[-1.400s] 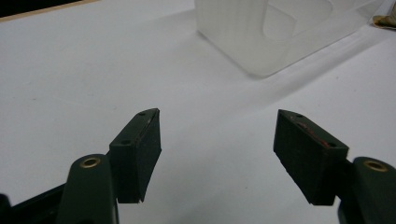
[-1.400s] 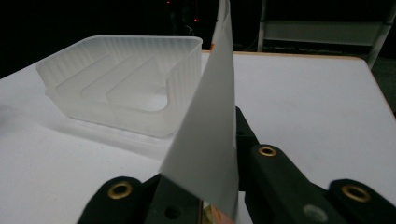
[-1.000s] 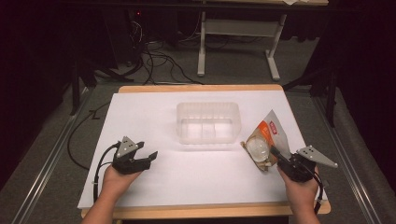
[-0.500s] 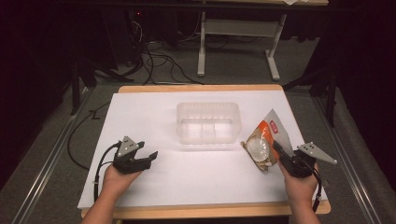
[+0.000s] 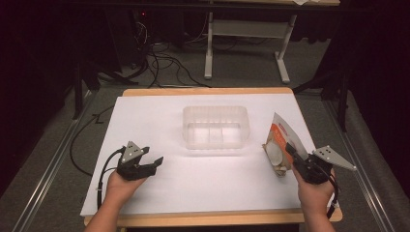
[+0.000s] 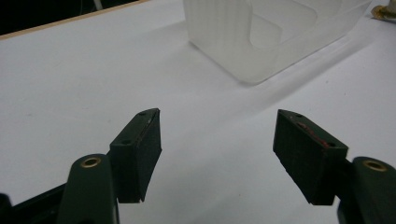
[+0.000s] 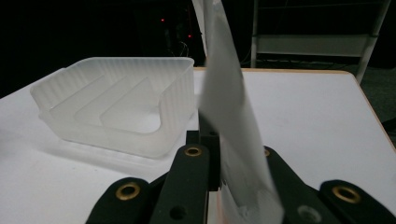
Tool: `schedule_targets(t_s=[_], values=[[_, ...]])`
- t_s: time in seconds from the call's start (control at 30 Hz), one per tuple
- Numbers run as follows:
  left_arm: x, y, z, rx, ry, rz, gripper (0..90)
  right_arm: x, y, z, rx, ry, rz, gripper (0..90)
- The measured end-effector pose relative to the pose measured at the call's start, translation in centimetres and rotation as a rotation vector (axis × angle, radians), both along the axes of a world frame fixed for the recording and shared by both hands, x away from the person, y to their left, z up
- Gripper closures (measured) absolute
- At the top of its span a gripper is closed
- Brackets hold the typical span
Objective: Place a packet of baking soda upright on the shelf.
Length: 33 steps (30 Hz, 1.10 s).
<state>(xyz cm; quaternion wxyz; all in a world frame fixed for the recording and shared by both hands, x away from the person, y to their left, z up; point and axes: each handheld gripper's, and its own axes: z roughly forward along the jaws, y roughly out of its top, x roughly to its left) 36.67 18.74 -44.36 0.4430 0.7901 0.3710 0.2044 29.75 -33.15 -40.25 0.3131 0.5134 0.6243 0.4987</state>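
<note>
Currently, your notes from this moment:
Left gripper (image 5: 155,162): in your left hand (image 5: 121,186), low over the white table (image 5: 145,121) at its near left; jaws spread wide apart with nothing between them, pointing toward the tub
Right gripper (image 5: 289,151): in your right hand (image 5: 314,193) at the near right; jaws pinched together on the pouch's lower end
Pouch (image 5: 280,145): orange and white, raised off the surface, tilted up and away from you, just right of the tub without touching
Pouch, right gripper view (image 7: 229,116): pale back face rising between the jaws
Tub (image 5: 215,126): clear plastic, mid-table, inner dividers visible, no contents visible
Tub, left gripper view (image 6: 261,32): corner ahead of the open jaws
</note>
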Motion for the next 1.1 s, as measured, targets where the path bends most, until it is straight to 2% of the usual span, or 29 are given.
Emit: schedule_targets(t_s=[0.17, 0.3, 0.5, 0.77, 1.1], values=[[0.0, 0.1, 0.1, -0.007, -0.004, 0.003, 32.8, -0.5, -0.1, 0.5, -0.015, -0.020, -0.005, 90.0], [0.0, 0.1, 0.2, -0.017, -0.010, -0.001, 32.9, -0.9, 0.2, 0.9, -0.007, -0.037, -0.007, 90.0], [-0.1, 0.0, 0.2, -0.001, -0.014, -0.005, 32.8, -1.2, 0.3, 1.7, 0.009, -0.048, -0.018, 90.0], [-0.4, 0.1, 0.3, -0.010, -0.022, -0.006, 32.8, -0.3, 0.7, 3.6, 0.007, -0.047, -0.012, 90.0], [-0.4, 0.2, 0.5, -0.022, -0.029, -0.008, 32.7, 1.2, 2.1, 6.0, 0.013, -0.079, -0.008, 90.0]])
